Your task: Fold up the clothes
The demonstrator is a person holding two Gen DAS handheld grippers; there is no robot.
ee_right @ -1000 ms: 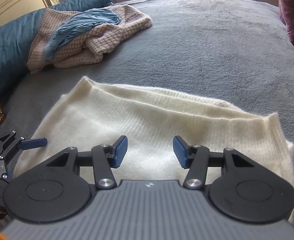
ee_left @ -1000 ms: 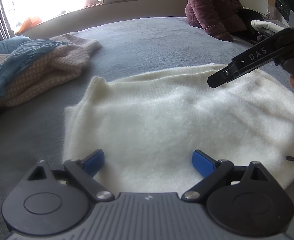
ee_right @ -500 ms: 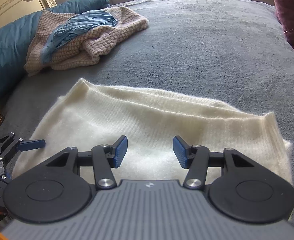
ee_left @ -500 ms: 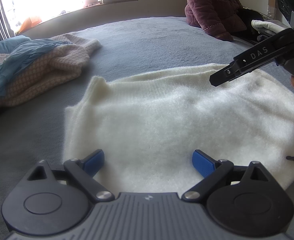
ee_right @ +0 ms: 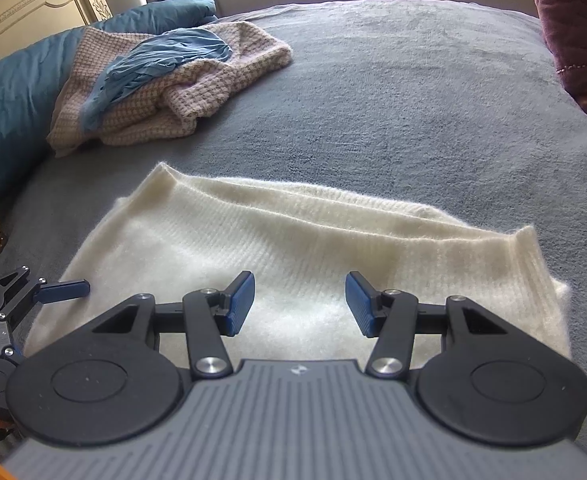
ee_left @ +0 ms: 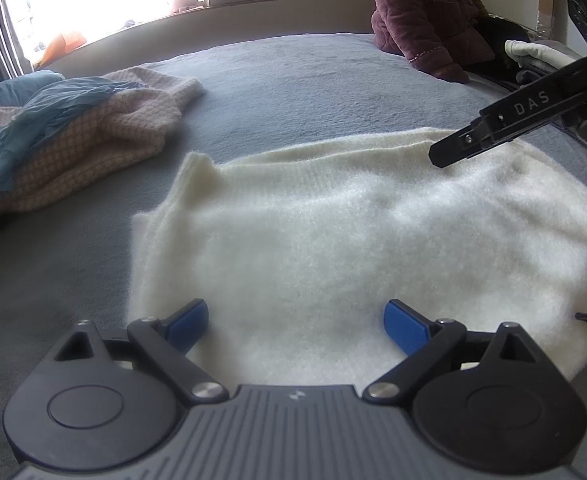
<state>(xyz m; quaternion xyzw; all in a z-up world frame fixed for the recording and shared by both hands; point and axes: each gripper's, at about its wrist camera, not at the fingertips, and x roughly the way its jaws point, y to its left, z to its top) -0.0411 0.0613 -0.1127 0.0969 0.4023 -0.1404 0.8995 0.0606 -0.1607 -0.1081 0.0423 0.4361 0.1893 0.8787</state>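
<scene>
Both grippers are hovering above the cream sweater (ee_left: pixel 333 232), which is lying flat at the bed's (ee_left: pixel 313 76) six o'clock, probably lining up for a fold. The left gripper (ee_left: pixel 295 322) is gaping wide and the right gripper (ee_right: pixel 299 304) about half open, both holding nothing. The sweater is looking fuzzy and ribbed; a checked knit (ee_right: pixel 197 92) is lying crumpled at ten o'clock.

Fuzzy cream knit sweater (ee_left: pixel 333 240), matt grey fleece blanket (ee_left: pixel 313 80)

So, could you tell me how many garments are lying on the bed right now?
3: a white sweater spread flat nearest the grippers, a pink checked knit heaped at the far left, and a blue garment crumpled on top of it. The heap may hide more.
</scene>
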